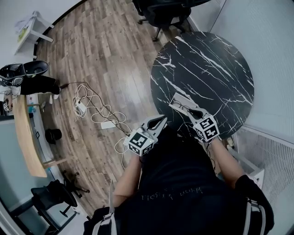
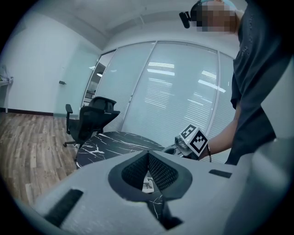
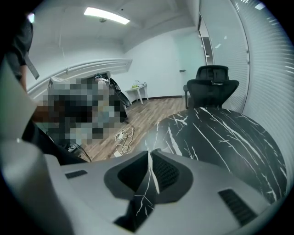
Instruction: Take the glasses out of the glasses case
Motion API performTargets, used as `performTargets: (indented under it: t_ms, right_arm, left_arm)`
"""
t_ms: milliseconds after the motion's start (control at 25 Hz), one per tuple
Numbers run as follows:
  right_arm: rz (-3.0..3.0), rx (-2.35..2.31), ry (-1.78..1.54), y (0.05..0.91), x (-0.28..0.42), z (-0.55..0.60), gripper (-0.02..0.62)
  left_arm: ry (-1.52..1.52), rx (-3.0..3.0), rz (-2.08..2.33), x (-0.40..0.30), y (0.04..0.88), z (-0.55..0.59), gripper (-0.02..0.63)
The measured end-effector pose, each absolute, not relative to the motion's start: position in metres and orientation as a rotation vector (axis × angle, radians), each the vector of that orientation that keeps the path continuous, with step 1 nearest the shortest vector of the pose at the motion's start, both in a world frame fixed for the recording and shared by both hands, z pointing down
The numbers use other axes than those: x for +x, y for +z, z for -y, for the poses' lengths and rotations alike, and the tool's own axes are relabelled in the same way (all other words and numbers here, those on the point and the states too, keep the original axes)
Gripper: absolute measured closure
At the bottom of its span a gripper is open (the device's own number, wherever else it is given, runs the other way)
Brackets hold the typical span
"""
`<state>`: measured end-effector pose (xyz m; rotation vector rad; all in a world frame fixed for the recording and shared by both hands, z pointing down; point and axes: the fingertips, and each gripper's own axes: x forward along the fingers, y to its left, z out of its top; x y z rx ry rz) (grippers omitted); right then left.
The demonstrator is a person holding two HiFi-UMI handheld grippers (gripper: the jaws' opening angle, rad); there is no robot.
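On the round black marble table (image 1: 216, 59), near its front edge, lies the open pale glasses case (image 1: 178, 99). The thin-framed glasses (image 1: 185, 109) rest on its near side. My right gripper (image 1: 196, 113) has its tips right at the glasses. In the right gripper view the right gripper (image 3: 148, 155) has its jaws meeting at the tips, and I cannot make out anything pinched there. My left gripper (image 1: 161, 120) hangs shut just off the table's edge, left of the case. Its own view shows the left gripper (image 2: 148, 155) with tips touching and the right gripper's marker cube (image 2: 195, 140) beyond.
A black office chair (image 1: 163, 13) stands behind the table. Loose cables and a power strip (image 1: 96, 110) lie on the wooden floor to the left. A white grille (image 1: 266, 151) and a glass wall close in the right side. The person's torso fills the bottom of the head view.
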<state>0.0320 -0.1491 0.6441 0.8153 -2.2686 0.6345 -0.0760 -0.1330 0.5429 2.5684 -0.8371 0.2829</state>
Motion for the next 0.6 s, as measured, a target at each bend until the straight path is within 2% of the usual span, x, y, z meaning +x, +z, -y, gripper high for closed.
performTargets:
  t_ms: [600]
  right_arm:
    - [2.195,0.705,0.609,0.687,0.022,0.154,0.560]
  left_arm:
    - [0.286,2.534,0.846,-0.086,0.550,0.139,0.587]
